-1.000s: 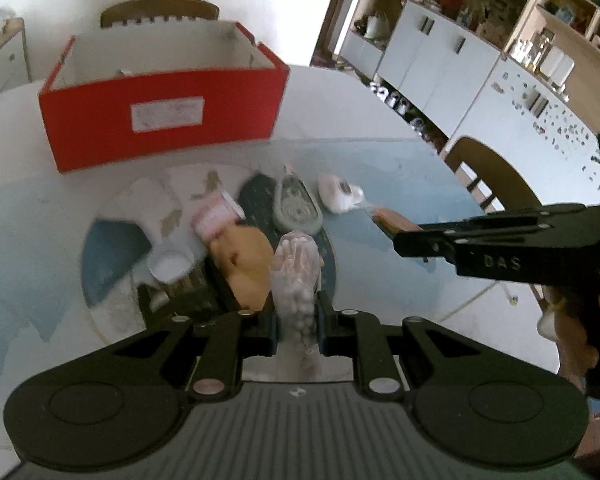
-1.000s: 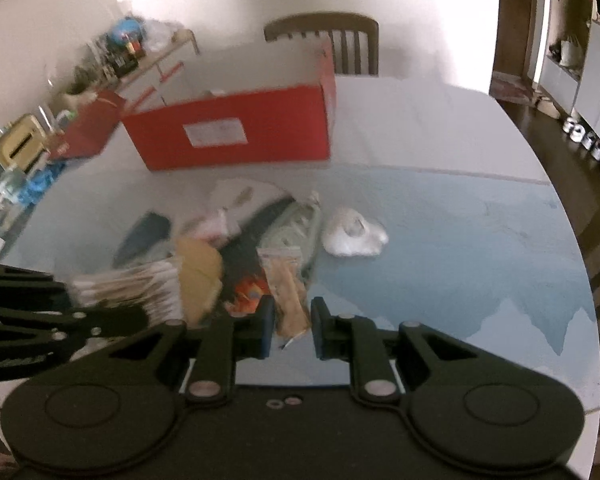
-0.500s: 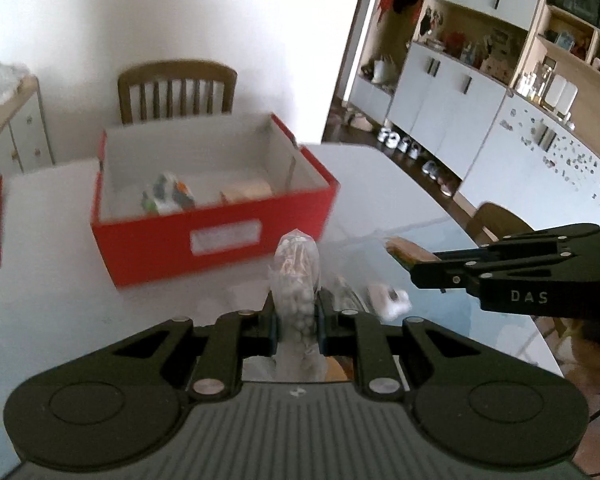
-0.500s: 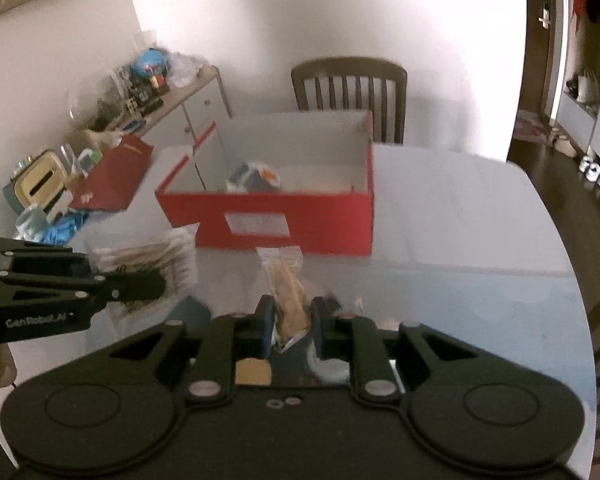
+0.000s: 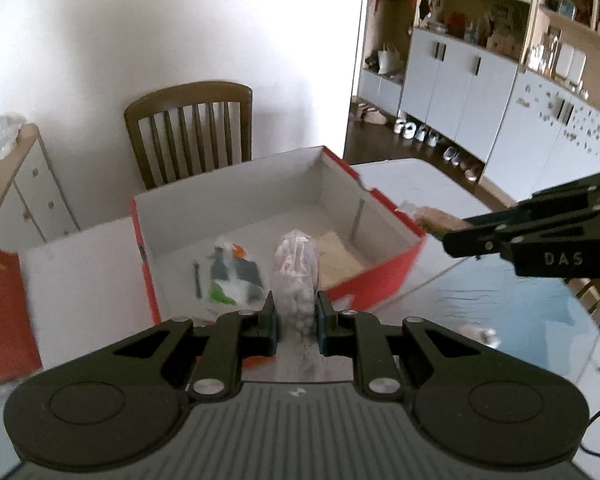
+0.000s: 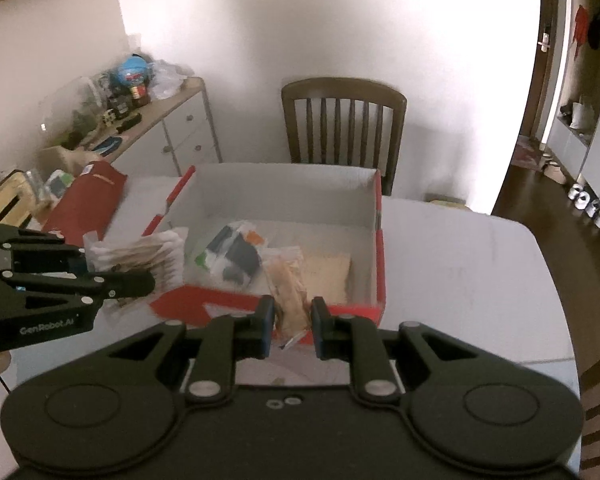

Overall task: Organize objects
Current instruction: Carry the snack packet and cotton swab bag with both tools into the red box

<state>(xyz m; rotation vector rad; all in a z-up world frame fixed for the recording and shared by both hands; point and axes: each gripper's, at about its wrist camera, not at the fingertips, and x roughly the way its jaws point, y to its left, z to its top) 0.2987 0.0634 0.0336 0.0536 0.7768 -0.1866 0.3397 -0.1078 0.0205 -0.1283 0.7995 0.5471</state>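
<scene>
A red cardboard box (image 5: 376,276) with a white inside stands open on the table; it also shows in the right wrist view (image 6: 380,240). In it lie a bag of small dark and green items (image 5: 232,276) and a flat beige packet (image 5: 340,256). My left gripper (image 5: 296,316) is shut on a clear bag of cotton swabs (image 5: 296,272), held above the box's near wall. My right gripper (image 6: 292,320) is shut on a thin clear packet of tan sticks (image 6: 290,292), held over the box's near edge. Each gripper shows in the other's view (image 6: 60,276) (image 5: 540,236).
A wooden chair (image 6: 342,120) stands behind the box. The red box lid (image 6: 88,200) lies to the box's left. A cluttered sideboard (image 6: 140,120) lines the left wall. White cupboards (image 5: 480,80) stand at the right. The table's blue patterned mat (image 5: 520,320) lies at the near right.
Both grippers have risen from the pile of items on the mat and moved forward to the red box, each carrying its packet. The box's inside has come into view.
</scene>
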